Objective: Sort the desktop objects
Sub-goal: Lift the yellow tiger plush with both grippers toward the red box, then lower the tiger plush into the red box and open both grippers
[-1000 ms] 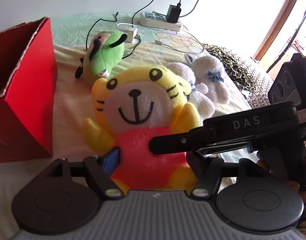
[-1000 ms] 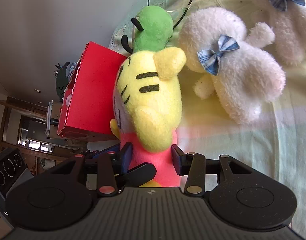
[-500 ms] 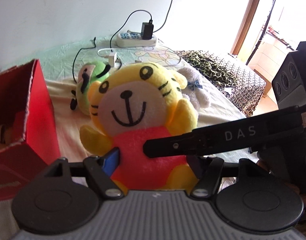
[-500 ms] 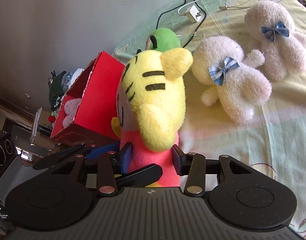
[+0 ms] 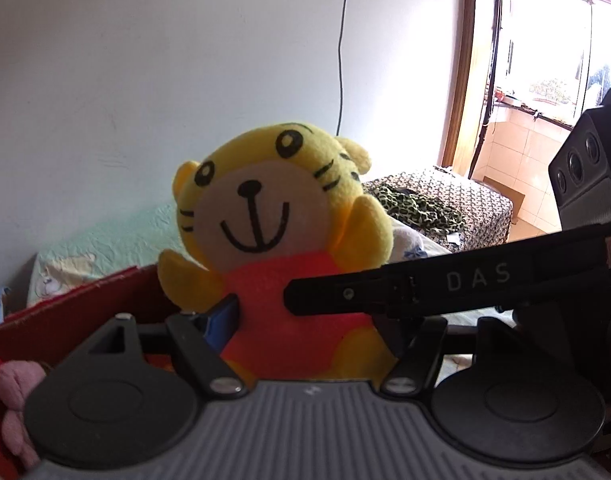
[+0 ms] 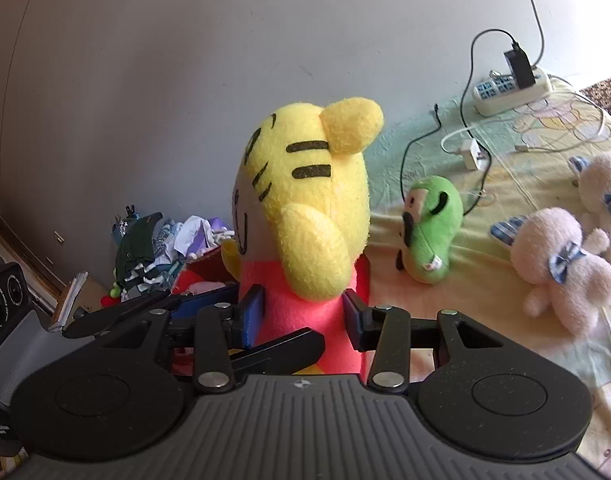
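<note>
A yellow tiger plush (image 5: 273, 216) in a red shirt hangs upright in the air, gripped at the body from two sides. My left gripper (image 5: 305, 326) is shut on its red belly, front on. My right gripper (image 6: 303, 316) is shut on the same plush (image 6: 305, 200) from its side. One right finger (image 5: 425, 290) crosses the plush's front in the left wrist view. The open red box (image 5: 65, 312) lies just below and behind the plush, and shows in the right wrist view as the red box (image 6: 197, 276) behind it.
A pink plush (image 5: 13, 380) lies inside the box. On the bed sheet (image 6: 485, 360) lie a green plush (image 6: 433, 232) and two white bears (image 6: 561, 268), with a power strip (image 6: 513, 88) and cables by the wall. Clothes pile (image 6: 153, 240) beyond the box.
Both grippers have risen with the tiger plush, taking it off the bed and over toward the red box. Both views have rolled closer to level. Neither grip has changed.
</note>
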Available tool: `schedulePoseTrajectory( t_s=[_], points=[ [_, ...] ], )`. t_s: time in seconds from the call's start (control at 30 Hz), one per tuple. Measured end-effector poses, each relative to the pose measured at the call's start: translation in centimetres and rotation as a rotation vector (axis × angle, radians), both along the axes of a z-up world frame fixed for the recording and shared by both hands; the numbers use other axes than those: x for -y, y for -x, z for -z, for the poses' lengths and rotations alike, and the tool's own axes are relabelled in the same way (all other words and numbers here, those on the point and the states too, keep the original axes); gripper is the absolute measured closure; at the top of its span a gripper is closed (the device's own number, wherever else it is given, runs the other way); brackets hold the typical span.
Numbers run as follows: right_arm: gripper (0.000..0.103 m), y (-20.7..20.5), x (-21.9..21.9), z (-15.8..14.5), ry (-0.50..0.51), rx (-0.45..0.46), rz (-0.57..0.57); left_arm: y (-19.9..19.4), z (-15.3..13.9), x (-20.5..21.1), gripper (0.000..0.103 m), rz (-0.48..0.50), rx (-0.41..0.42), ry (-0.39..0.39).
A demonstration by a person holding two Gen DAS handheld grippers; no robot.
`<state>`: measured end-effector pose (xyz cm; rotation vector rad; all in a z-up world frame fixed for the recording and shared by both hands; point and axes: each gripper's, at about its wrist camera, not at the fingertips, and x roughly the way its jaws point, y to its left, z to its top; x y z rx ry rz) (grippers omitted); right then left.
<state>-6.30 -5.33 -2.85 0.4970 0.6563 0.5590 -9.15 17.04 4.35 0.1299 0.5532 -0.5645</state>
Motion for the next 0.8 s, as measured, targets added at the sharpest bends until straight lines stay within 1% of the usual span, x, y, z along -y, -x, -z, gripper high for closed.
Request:
schedulePoseTrajectory(
  t_s=[0.13,0.23,0.27,0.33,0.43,0.47,0.57,0.63,0.73,0.8],
  points=[
    [0.058,-0.8,-3.6,-1.0,0.018,0.065,0.008,-1.3,-0.6,-2.7,0.033,-0.012,0.030,-0.005],
    [0.058,-1.9,-6.1,-1.4,0.049,0.085,0.012,-2.9,0.0,-4.7,0.033,-0.030,0.004,0.014],
    [0.058,-2.3,-6.9,-1.4,0.062,0.083,0.015,-3.6,0.4,-5.5,0.033,-0.038,-0.028,0.035],
    [0.058,-3.3,-8.4,-0.9,0.098,0.066,0.021,-4.9,1.6,-6.5,0.033,-0.050,-0.087,0.066],
    [0.059,-4.8,-10.5,0.2,0.172,0.012,0.025,-6.4,3.4,-7.6,0.034,-0.063,-0.166,0.101],
    [0.060,-5.1,-11.0,0.6,0.195,-0.006,0.024,-6.5,4.0,-8.6,0.036,-0.058,-0.191,0.118],
    [0.063,-5.9,-12.3,1.4,0.275,-0.036,0.041,-7.4,5.3,-8.8,0.038,-0.029,-0.262,0.170],
    [0.064,-6.0,-13.1,1.6,0.338,-0.046,0.050,-7.7,5.8,-8.7,0.038,-0.018,-0.281,0.184],
    [0.064,-6.4,-13.5,2.0,0.383,-0.076,0.051,-8.0,6.7,-8.4,0.038,-0.013,-0.319,0.189],
    [0.064,-6.8,-13.6,2.4,0.408,-0.114,0.053,-8.1,7.1,-8.8,0.038,-0.006,-0.345,0.220]
  ],
)
